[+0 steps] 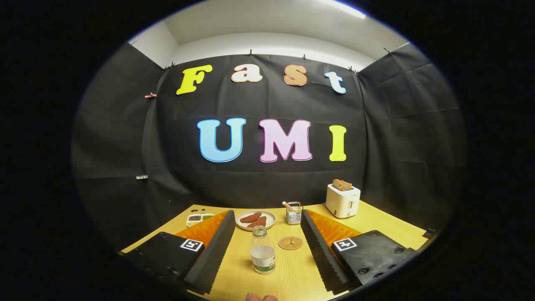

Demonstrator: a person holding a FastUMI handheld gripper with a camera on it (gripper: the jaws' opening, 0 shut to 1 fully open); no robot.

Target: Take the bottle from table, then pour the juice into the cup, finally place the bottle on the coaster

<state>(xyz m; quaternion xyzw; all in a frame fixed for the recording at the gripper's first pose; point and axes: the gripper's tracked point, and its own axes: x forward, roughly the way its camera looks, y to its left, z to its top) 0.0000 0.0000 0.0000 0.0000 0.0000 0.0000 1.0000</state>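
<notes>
Fingertip-like skin (261,297) shows at the very near edge of the wooden surface (292,271), just below the tongs; what it belongs to cannot be told.

Tongs (265,228): spread wide, the 2 fingers (213,251) standing well apart with ridged inner pads facing each other. Neither pad touches anything. Nothing is pinched.

Bottle (263,255): upright on the surface, between the 2 fingers and roughly midway across the gap. It is clear, has no cap on the neck, and carries a pale liquid up to about the middle, with a label band near the base. It is apart from both pads.

Coaster (290,243): a round brown disc lying flat just beside the bottle, on its right and slightly beyond it. Nothing rests on it.

Cup: a small wire-sided container (294,212) with something sticking out of it stands beyond the coaster; whether this is the cup named in the task cannot be confirmed.

Other items beyond the tongs: plate (256,220) with reddish-brown pieces, small tray (199,218) at far left, white toaster (342,200) with bread in the slot at far right.

Assessment: 0 of 3 steps appear done. The bottle is not yet taken, the liquid level suggests no pour has happened, and the coaster is bare. Judged stage: approach for the 1st grasp. Remaining: close on the bottle, lift, pour, set it on the coaster.
</notes>
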